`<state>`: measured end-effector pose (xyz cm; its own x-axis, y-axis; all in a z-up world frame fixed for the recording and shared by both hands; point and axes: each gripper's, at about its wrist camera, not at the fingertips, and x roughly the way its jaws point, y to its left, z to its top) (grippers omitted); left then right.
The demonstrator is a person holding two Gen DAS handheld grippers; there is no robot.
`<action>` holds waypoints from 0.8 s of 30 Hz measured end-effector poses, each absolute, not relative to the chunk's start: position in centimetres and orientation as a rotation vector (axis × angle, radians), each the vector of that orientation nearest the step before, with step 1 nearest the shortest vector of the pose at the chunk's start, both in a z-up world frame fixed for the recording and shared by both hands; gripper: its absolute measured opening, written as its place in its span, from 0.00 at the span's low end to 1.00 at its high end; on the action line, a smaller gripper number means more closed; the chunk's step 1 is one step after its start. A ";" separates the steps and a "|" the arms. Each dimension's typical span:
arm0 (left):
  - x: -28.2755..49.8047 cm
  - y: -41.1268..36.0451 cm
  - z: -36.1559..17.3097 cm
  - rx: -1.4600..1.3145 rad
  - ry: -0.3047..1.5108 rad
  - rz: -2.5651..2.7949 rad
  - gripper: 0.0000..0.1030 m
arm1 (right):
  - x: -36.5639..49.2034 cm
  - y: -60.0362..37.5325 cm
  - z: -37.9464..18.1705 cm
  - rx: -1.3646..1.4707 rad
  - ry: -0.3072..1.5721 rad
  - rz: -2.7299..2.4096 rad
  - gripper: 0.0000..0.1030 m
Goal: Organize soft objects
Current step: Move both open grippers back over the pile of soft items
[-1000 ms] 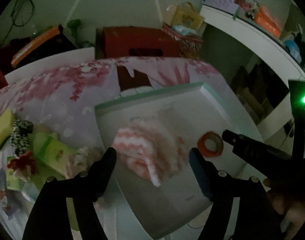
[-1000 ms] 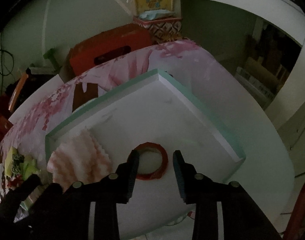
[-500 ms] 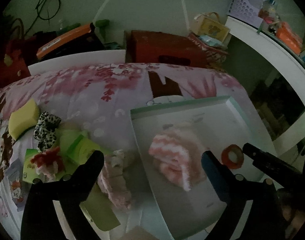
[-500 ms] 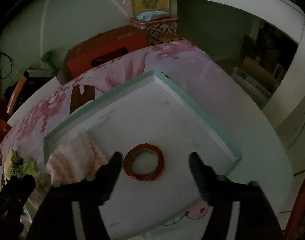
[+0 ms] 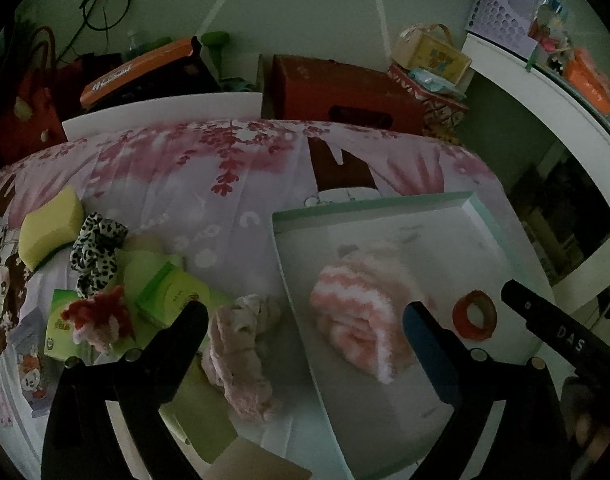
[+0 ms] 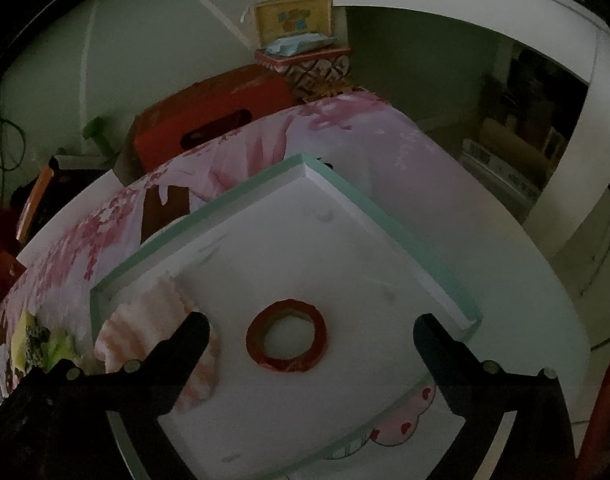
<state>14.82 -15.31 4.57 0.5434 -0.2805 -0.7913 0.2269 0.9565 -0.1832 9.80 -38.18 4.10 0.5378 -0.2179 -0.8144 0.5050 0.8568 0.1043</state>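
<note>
A white tray with a green rim (image 5: 369, 204) (image 6: 245, 196) sits on the flowered cloth. On it lie a rolled pink-and-white fluffy cloth (image 5: 357, 312) (image 6: 145, 320) and a red ring (image 5: 475, 314) (image 6: 289, 363). My right gripper (image 6: 311, 332) hovers over the ring, its jaws opening wide, with the ring lying loose between them and touching neither pad. My left gripper (image 5: 303, 320) is open over the tray's left rim, holding nothing. To its left a pink fluffy piece (image 5: 241, 352) lies on the table. One of the right gripper's fingers (image 5: 545, 326) shows beside the ring.
A heap at the left holds a yellow sponge (image 5: 49, 232), a leopard scrunchie (image 5: 93, 248), green boxes (image 5: 173, 292) and a red fluffy piece (image 5: 101, 312). A red box (image 5: 337, 96) stands behind the table. A white desk (image 5: 545, 88) curves along the right.
The right jaws have spread wide from around the red ring, which stays on the tray. The left gripper opened further and swung left off the striped cloth, bringing the heap into view.
</note>
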 end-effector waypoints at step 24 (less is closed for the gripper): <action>14.9 -1.1 8.6 -0.194 0.855 0.050 0.95 | 11.7 -30.4 6.4 0.338 0.820 -0.133 1.00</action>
